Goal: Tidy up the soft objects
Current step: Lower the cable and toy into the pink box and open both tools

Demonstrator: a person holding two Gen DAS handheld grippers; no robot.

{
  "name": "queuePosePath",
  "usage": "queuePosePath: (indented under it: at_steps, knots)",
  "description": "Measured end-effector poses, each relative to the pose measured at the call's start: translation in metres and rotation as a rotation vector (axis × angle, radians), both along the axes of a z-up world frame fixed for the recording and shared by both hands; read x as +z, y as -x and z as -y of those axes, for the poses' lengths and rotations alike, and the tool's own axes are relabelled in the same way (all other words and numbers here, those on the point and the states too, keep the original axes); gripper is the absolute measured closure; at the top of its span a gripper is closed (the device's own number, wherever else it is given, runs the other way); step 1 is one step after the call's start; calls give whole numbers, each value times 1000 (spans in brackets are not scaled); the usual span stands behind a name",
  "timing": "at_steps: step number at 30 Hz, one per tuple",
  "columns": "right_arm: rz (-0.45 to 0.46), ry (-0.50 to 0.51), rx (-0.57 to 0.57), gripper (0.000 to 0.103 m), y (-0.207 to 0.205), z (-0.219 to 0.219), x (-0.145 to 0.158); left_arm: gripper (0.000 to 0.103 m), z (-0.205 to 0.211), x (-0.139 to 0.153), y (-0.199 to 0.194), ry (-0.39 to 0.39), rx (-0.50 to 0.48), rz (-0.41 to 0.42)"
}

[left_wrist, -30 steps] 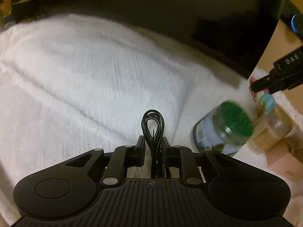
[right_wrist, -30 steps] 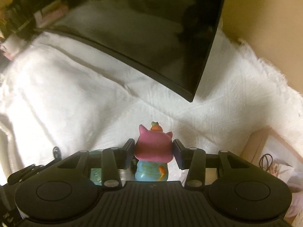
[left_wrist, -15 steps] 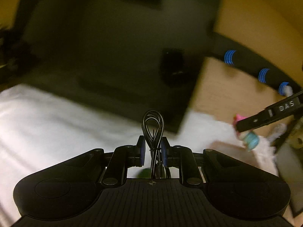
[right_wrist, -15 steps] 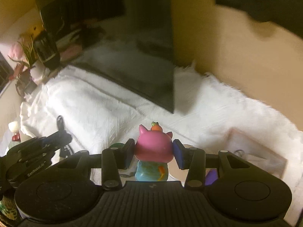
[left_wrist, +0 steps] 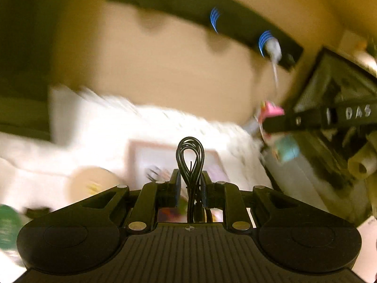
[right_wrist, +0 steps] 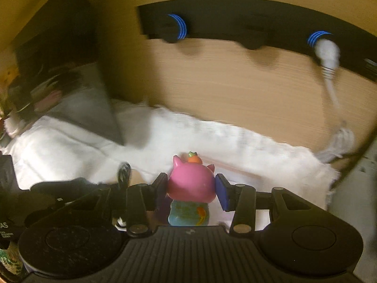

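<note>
**Both grippers loaded; tray low in frame ahead of the left jaws**

At lower centre of the left wrist view, the left gripper [left_wrist: 190, 184] has its jaws drawn close and pinching a bundled black cable [left_wrist: 190, 158]; the loop stands upright out of the jaws, long axis running up the frame; a shallow pale tray with a pinkish rim [left_wrist: 213, 152] lies directly behind and below the loop, on the white fluffy cloth [left_wrist: 94, 127]; contents of the tray are blurred, cannot tell what they are.

At lower centre of the right wrist view, the right gripper [right_wrist: 191, 189] has its jaws part-spread and clamped on the sides of a pink squishy toy [right_wrist: 191, 184]; toy upright, ears and orange topknot at top, teal body below the pads; only a thin strip of the tray's rim shows behind the toy's head.

Judgement: the tray looks the likely drop point; the left jaws appear nearer and more squarely lined up with it; the right gripper enters the left view from the right edge, higher in the frame and to the tray's right.

Writing: "DAS" in white on the right gripper's side, right edge of the left view; partial "AS" at the left edge of the right view; no other legible labels.
</note>
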State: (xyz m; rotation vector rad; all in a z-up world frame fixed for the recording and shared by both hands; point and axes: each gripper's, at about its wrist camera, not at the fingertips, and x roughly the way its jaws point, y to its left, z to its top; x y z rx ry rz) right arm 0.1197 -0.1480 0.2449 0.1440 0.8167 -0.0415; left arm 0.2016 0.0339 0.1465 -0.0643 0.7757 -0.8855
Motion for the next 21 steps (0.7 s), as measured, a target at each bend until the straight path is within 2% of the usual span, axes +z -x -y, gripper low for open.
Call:
queuePosePath:
  at_steps: [3,8,11,13,16,19,21]
  knots:
    - [13,-14,-44,59,5,24,-14,83,30,-21,-1,-43,-47,-44]
    - [9,-106,-110,59,-2,58,-47,83,58,-47,-6,-134,-92,-78]
    - [-13,-138,-126,59,-13,67,-71,83,73,-63,-9,-211,-127,-91]
    - [-35,-152,-123,59,-24,67,-87,83,76,-74,-14,-235,-134,-118]
    - [-83,-149,-98,59,-44,63,-113,82,86,-85,-28,-280,-94,-129]
    - [-107,-137,-69,59,-67,57,-132,82,100,-95,-42,-391,-16,-121]
    - [-129,-153,-51,59,-81,55,-143,82,102,-95,-46,-364,-21,-115]
